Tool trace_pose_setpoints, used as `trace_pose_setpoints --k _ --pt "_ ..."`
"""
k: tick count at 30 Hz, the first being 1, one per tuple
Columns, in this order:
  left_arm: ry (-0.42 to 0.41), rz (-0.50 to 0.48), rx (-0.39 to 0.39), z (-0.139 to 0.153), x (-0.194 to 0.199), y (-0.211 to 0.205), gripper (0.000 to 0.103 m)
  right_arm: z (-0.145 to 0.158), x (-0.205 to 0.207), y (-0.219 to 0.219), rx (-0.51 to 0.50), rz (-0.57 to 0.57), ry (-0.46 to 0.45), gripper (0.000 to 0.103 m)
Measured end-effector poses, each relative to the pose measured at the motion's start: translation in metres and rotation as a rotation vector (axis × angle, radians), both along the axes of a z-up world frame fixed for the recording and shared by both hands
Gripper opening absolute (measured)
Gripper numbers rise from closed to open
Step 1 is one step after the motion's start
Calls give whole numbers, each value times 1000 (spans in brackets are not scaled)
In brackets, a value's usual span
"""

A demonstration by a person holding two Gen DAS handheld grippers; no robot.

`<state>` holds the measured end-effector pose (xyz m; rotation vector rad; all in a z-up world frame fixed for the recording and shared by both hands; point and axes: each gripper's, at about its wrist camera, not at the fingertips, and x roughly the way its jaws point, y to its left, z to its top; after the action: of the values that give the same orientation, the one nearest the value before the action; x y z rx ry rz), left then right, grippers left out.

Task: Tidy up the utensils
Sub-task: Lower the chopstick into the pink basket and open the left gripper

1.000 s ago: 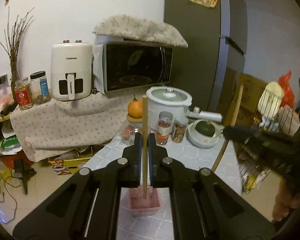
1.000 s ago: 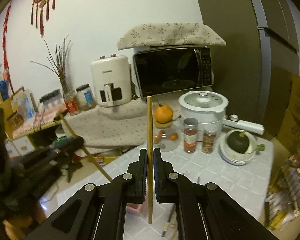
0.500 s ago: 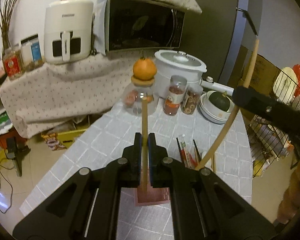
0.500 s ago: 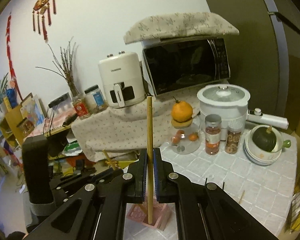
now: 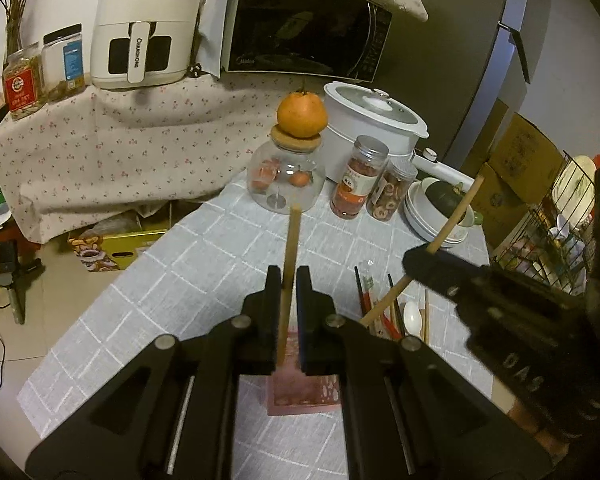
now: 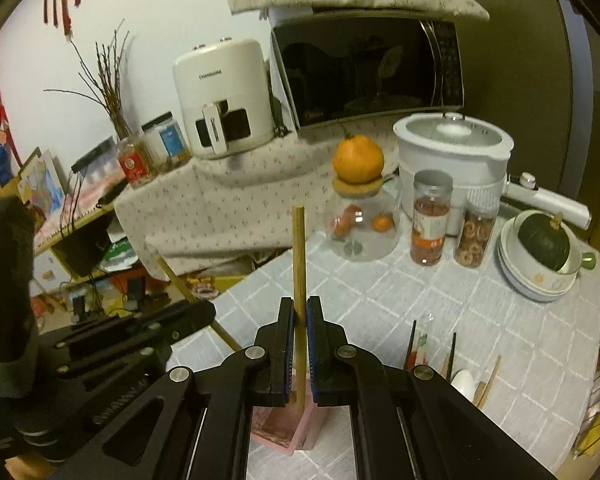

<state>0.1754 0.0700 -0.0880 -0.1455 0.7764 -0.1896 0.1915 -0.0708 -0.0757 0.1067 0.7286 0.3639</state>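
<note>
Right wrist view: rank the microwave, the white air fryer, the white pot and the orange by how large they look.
1. microwave
2. white pot and white air fryer: they look about alike, and the pot stands nearer, so unranked
3. orange

- Two wooden chopsticks (image 5: 288, 264) (image 6: 299, 264) stood upright over a pink square holder (image 5: 300, 398) (image 6: 284, 426).
- More utensils (image 5: 392, 312) lay loose on the grey checked cloth beside it.

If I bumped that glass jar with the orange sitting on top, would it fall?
Probably the orange goes first: it is round and merely rests on the cork lid, so it would likely roll off. The glass jar looks wide-bottomed, so likely steadier, though breakable.
</note>
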Motion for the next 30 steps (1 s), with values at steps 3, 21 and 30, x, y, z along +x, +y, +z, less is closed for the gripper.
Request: trace_pose_setpoints --k 3,21,30 --pt "-2 8 -1 -1 1 1 7 -6 3 2 -6 -4 17 6" --pt "-18 45 -48 22 -18 12 66 33 -13 -34 91 -32 2 35" --pt "89 75 -32 17 -39 9 85 42 -37 -69 19 -75 43 67"
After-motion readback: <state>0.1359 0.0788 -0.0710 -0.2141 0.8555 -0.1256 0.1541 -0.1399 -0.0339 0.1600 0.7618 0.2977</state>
